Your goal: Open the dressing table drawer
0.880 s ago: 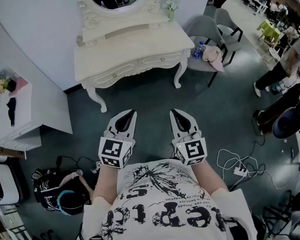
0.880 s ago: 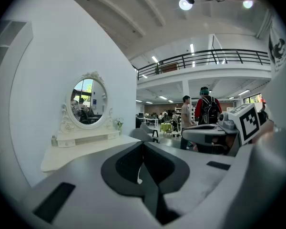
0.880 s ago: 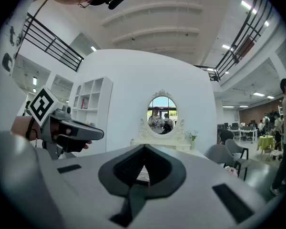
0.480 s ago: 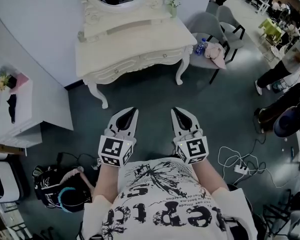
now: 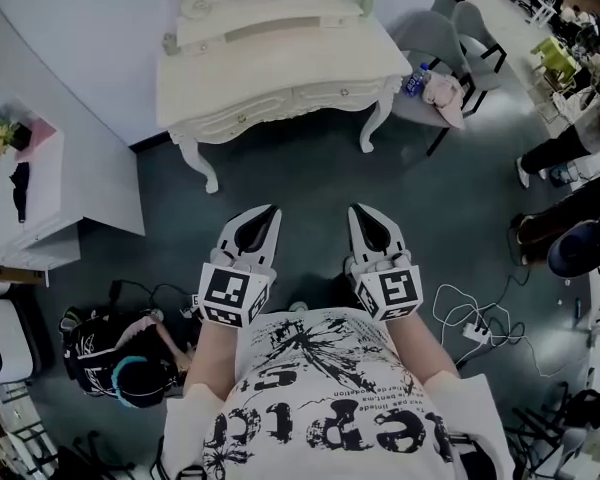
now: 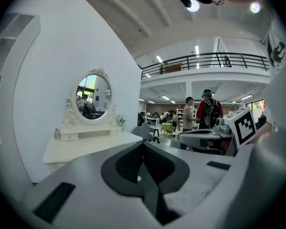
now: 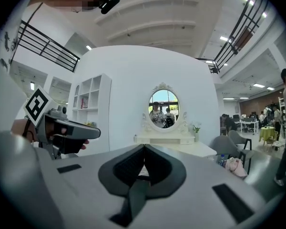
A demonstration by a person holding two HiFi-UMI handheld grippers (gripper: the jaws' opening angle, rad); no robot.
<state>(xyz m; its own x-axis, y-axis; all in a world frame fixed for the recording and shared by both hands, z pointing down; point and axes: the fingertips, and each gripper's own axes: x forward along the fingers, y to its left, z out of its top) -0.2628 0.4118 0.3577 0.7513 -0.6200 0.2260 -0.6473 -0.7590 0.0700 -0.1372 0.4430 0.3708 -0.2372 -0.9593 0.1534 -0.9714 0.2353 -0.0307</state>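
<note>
The white ornate dressing table (image 5: 280, 63) stands against the wall at the top of the head view, its drawer front (image 5: 300, 100) closed under the top. My left gripper (image 5: 272, 210) and right gripper (image 5: 356, 210) are held side by side close to my body, well short of the table, both shut with nothing in them. The left gripper view shows its jaws (image 6: 143, 143) shut, with the table (image 6: 81, 147) and oval mirror (image 6: 93, 97) ahead to the left. In the right gripper view the jaws (image 7: 144, 147) are shut, the table (image 7: 181, 146) straight ahead.
A grey chair (image 5: 435, 43) with a bottle and pink cloth stands right of the table. A white shelf unit (image 5: 40, 203) is at left, a dark bag (image 5: 115, 363) on the floor by my left side, and cables with a power strip (image 5: 475, 330) at right. People stand at far right.
The dressing table has slid up and grown slightly in the head view, its mirror now leaving the top edge. Both grippers keep their place before my body, still shut.
</note>
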